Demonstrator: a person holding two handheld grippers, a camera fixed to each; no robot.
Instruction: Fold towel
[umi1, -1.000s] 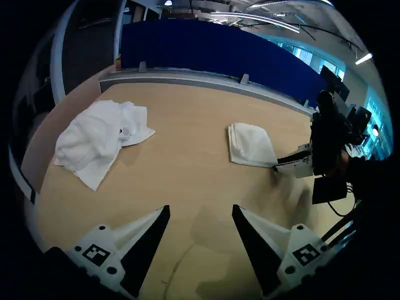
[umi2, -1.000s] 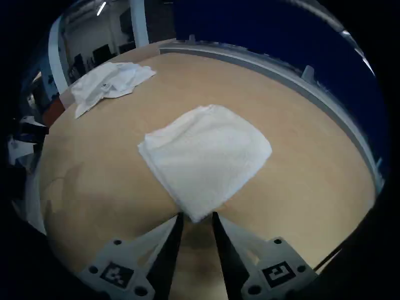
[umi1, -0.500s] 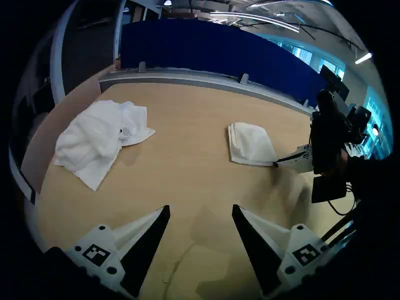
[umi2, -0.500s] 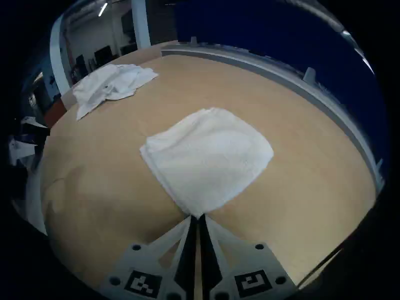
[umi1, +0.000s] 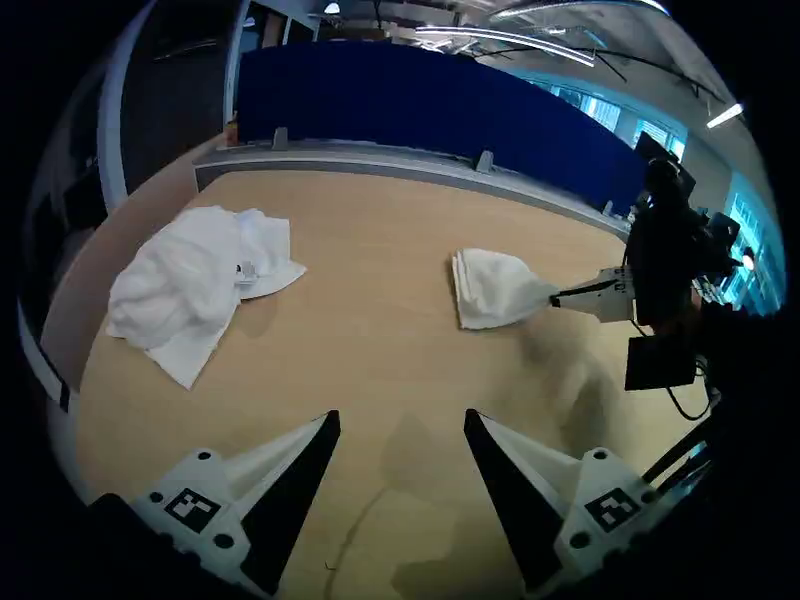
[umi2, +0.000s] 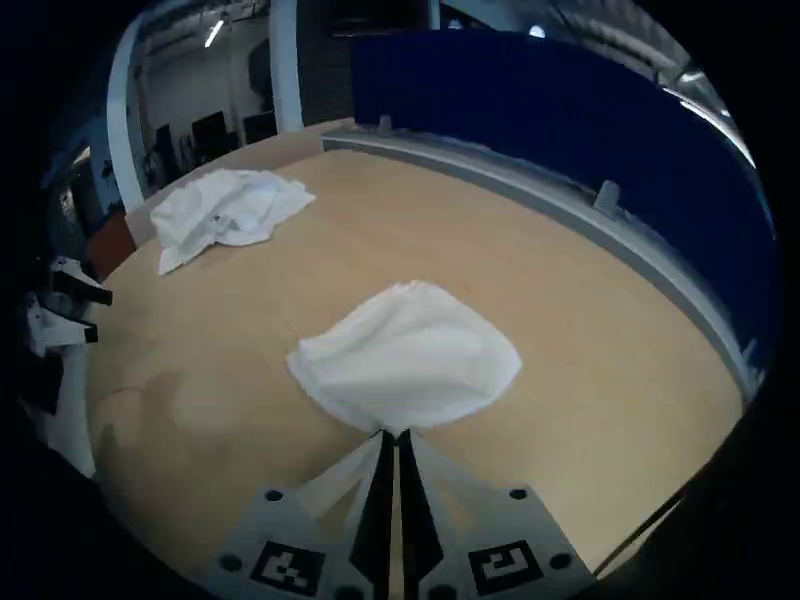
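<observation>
Pinches the near corner of the folded towel (umi2: 410, 355) in the right tool (umi2: 397, 440): fingers pressed together, tips meeting on the cloth with no gap to see. Draws that corner up to a point at the tips, with the rest of the white square sagging back toward the bench (umi2: 600, 330) and its far side lying on the wood.

Shows the same grip side-on in the left gripper view: right tool (umi1: 560, 296) reaching in from the right, held by a person (umi1: 665, 260) in dark clothing, tips at the right-hand corner of the folded towel (umi1: 492, 288), near the middle of the bench (umi1: 380, 300).

Holds the left tool (umi1: 400, 430) spread wide, with nothing between its fingers and bare light wood beyond them. Cannot tell whether its tips touch the wood.

Well apart from the folded towel, near the left edge of the bench: a crumpled cloth (umi1: 190, 285), also white, with a small tag (umi1: 243, 268) on it. Same crumpled cloth (umi2: 225, 205) at the far left in the right gripper view.

Along the far edge: a grey rail (umi1: 400, 162) and, behind it, a blue partition (umi1: 420, 100).
</observation>
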